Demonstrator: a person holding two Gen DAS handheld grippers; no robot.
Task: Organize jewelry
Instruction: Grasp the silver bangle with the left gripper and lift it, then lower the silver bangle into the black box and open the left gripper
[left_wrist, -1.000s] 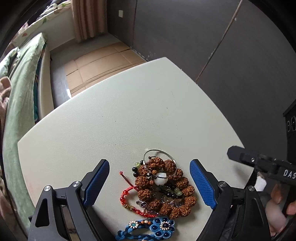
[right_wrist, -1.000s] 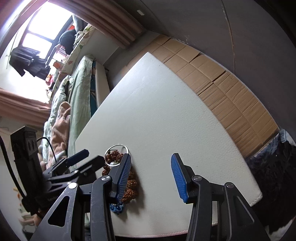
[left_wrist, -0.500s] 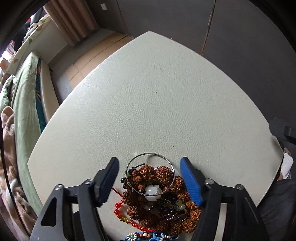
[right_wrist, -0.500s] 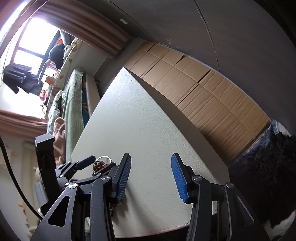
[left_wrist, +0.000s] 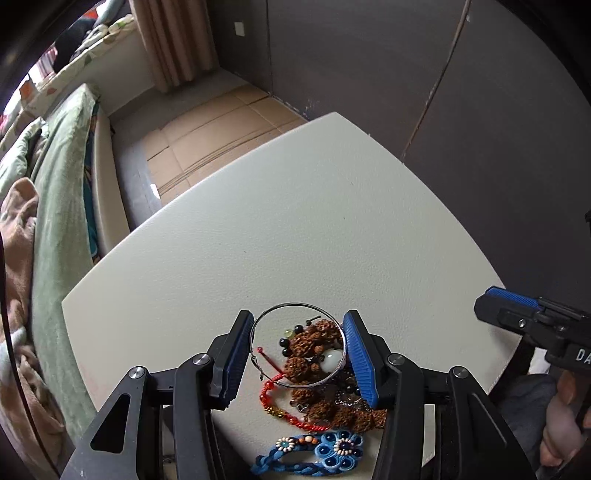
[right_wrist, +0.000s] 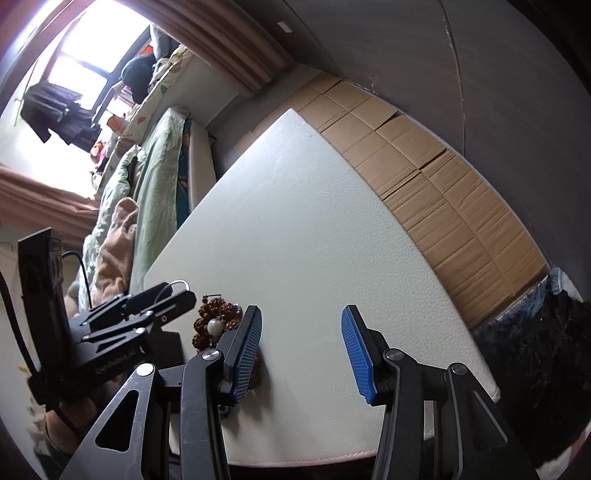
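Observation:
A thin silver bangle (left_wrist: 295, 305) spans the gap of my left gripper (left_wrist: 298, 325), whose closing jaws touch it with both blue pads. Below the ring, on the white table (left_wrist: 295, 221), lies a tangled pile: a brown seed-bead bracelet (left_wrist: 306, 365) with a white bead (left_wrist: 332, 359), a red cord bracelet (left_wrist: 273, 400) and a blue flower bracelet (left_wrist: 328, 450). From the right wrist view the left gripper (right_wrist: 173, 293) shows a bit of the bangle (right_wrist: 180, 283) at its tips, beside the brown beads (right_wrist: 214, 310). My right gripper (right_wrist: 301, 350) hovers open over bare table, right of the pile.
The table's near edge (right_wrist: 295, 459) runs just below the right gripper. A bed with green bedding (left_wrist: 62, 192) stands to the left, flattened cardboard (right_wrist: 443, 206) covers the floor beyond the table, and a dark wall (left_wrist: 443, 92) rises behind. A hand (left_wrist: 561, 424) holds the right gripper.
The left jaws have narrowed from wide open until the pads meet the bangle, which now stands clear of the bead pile. The right gripper keeps the same opening.

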